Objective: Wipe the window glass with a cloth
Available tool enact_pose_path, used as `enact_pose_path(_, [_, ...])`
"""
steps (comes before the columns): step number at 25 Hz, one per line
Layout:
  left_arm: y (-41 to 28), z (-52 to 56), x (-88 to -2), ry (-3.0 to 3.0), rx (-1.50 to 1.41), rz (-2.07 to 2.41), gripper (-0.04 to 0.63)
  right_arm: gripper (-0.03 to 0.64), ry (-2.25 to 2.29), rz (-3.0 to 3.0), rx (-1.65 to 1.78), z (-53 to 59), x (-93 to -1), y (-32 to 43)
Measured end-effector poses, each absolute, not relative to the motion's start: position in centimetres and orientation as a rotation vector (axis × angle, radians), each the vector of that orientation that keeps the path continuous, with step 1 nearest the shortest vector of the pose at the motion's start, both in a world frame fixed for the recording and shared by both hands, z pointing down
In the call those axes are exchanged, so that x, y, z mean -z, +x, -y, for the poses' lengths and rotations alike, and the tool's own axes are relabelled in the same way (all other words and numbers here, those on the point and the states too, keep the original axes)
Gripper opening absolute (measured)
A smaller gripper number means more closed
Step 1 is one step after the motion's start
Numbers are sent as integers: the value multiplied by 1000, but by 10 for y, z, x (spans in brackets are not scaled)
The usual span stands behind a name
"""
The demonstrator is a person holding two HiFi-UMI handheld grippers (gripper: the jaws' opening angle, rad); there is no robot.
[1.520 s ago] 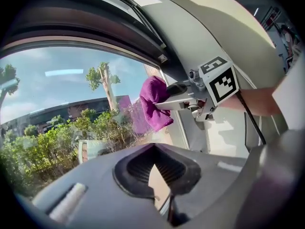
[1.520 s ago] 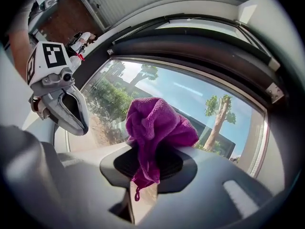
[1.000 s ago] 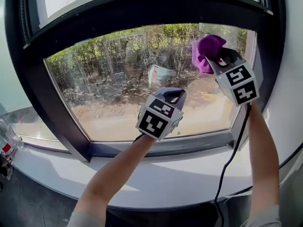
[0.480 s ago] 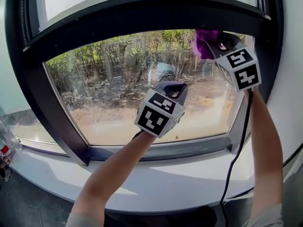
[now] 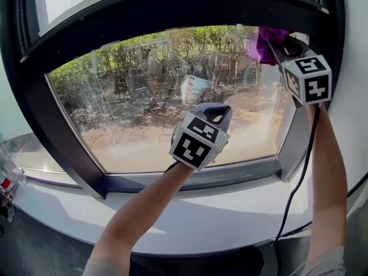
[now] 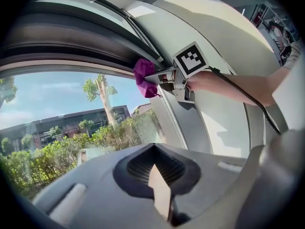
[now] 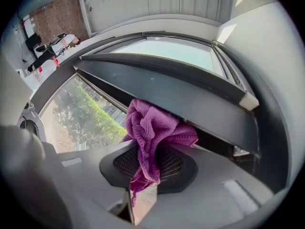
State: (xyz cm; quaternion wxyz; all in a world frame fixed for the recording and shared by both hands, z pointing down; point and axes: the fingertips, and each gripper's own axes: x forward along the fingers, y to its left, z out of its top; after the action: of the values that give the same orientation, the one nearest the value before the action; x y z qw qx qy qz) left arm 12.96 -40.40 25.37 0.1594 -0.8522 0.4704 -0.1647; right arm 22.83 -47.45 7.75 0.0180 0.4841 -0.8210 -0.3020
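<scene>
My right gripper (image 5: pixel 280 46) is clamped on a bunched purple microfibre cloth (image 5: pixel 264 40). The right gripper view shows the jaws narrow, with the cloth (image 7: pixel 153 128) pinched between them and most of it bulging out past the tips. I hold the cloth up at the top right corner of the clear window glass pane (image 5: pixel 144 96), pressed right under the curved black window frame bar (image 5: pixel 172 10). In the left gripper view the cloth (image 6: pixel 144 78) sits where the glass meets the frame, and the right gripper (image 6: pixel 164 75) comes in from the right. I can't tell how much of the cloth lies on the glass itself. My left gripper (image 5: pixel 211 115) hangs in front of the lower middle of the pane, well apart from the cloth and pointing at the glass. Its jaws are pressed together with nothing between them (image 6: pixel 159 194). Below it runs a white window sill (image 5: pixel 201 211), and a black cable (image 5: pixel 299 171) hangs down along my right forearm. Bushes and bare ground show through the glass.
</scene>
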Motion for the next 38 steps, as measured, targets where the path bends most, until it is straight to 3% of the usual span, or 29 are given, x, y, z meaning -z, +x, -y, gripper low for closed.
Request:
enact_pose_path(9, [144, 409, -311, -2518, 539, -1326, 0, 106, 1525, 2576, 774, 487, -155, 248])
enact_pose_path(24, [158, 404, -428, -2667, 702, -1321, 0, 106, 1435, 2549, 361, 505, -394, 247])
enact_pose_path(38, [158, 405, -493, -2726, 828, -1328, 0, 107, 1336, 2436, 138, 515, -521, 253])
